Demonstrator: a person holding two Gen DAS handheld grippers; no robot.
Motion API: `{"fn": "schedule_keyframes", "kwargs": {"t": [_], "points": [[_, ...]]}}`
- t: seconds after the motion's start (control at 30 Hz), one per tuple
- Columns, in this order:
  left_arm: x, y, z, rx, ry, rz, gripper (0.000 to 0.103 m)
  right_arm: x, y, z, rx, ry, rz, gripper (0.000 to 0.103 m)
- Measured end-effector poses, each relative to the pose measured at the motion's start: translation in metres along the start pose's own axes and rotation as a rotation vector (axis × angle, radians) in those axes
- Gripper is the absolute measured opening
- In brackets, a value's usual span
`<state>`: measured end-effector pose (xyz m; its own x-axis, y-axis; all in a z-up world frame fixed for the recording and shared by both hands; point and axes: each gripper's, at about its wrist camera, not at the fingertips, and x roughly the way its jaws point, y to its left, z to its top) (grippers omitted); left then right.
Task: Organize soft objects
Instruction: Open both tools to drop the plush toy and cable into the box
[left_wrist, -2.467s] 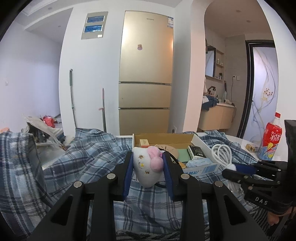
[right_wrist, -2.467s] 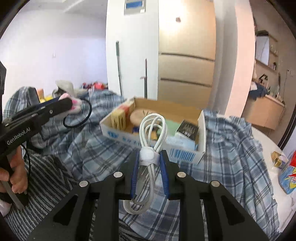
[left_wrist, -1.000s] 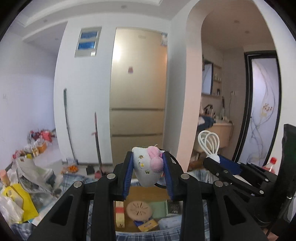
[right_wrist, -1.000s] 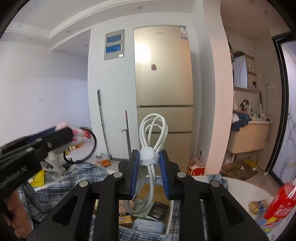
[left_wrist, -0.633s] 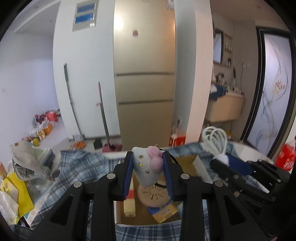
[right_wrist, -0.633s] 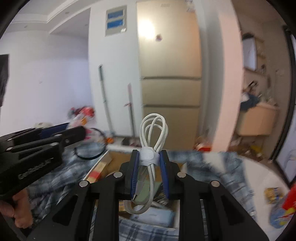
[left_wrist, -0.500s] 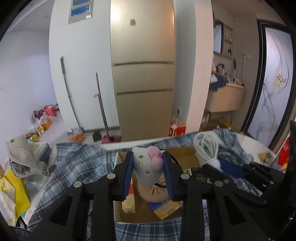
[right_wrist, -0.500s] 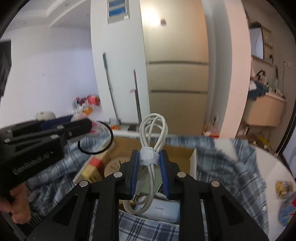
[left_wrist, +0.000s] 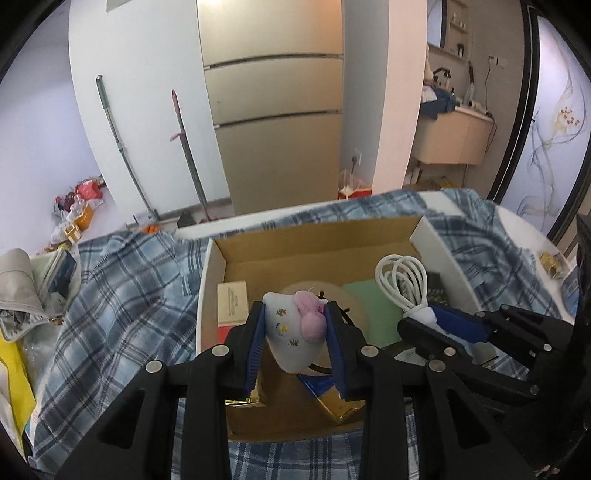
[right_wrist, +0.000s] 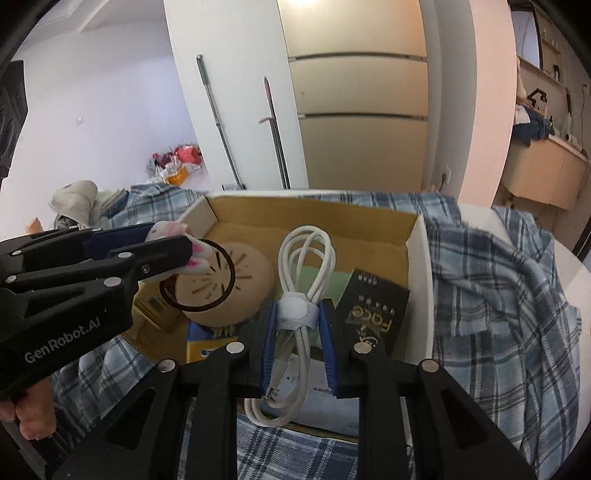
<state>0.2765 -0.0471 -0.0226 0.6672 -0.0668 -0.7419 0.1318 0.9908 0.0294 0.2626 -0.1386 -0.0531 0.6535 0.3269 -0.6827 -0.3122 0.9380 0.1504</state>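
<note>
Left gripper (left_wrist: 295, 332): clamped on a white plush hair tie (left_wrist: 293, 334) with a pink bump, held above the cardboard box (left_wrist: 212, 280).
Right gripper (right_wrist: 298, 328): pinching a coiled white cable (right_wrist: 301, 280) at its strap, over the box's right half.
Box: on a blue plaid cloth (right_wrist: 498, 295), holding a round tan disc (right_wrist: 229, 277) and a black packet (right_wrist: 373, 314).

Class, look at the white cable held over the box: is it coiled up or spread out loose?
Coiled. The white cable is looped into a bundle, bound by a white strap at its middle, where the right gripper clamps it above the cardboard box.
</note>
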Motion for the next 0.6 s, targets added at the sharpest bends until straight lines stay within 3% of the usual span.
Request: {"fn": "schedule_keyframes", "kwargs": {"t": [0.23,0.3,0.37,0.4,0.6], "points": [[0.009,0.003,-0.001,0.004,0.026,-0.014,0.033,0.006,-0.004,-0.002,0.005,0.010,0.005,0.022],[0.008,0.003,0.000,0.009,0.020,-0.010,0.046,0.007,-0.005,-0.001,0.010,0.013,-0.001,0.025],[0.006,0.001,0.001,0.017,0.001,0.001,0.074,0.007,-0.007,0.000,0.017,0.017,-0.017,0.035],[0.003,0.000,0.001,0.025,-0.020,0.010,0.077,0.006,-0.009,0.000,0.025,0.010,-0.019,0.045],[-0.005,0.000,0.004,0.026,-0.048,0.012,0.078,-0.004,-0.018,0.003,0.048,-0.041,-0.063,0.047]]}}
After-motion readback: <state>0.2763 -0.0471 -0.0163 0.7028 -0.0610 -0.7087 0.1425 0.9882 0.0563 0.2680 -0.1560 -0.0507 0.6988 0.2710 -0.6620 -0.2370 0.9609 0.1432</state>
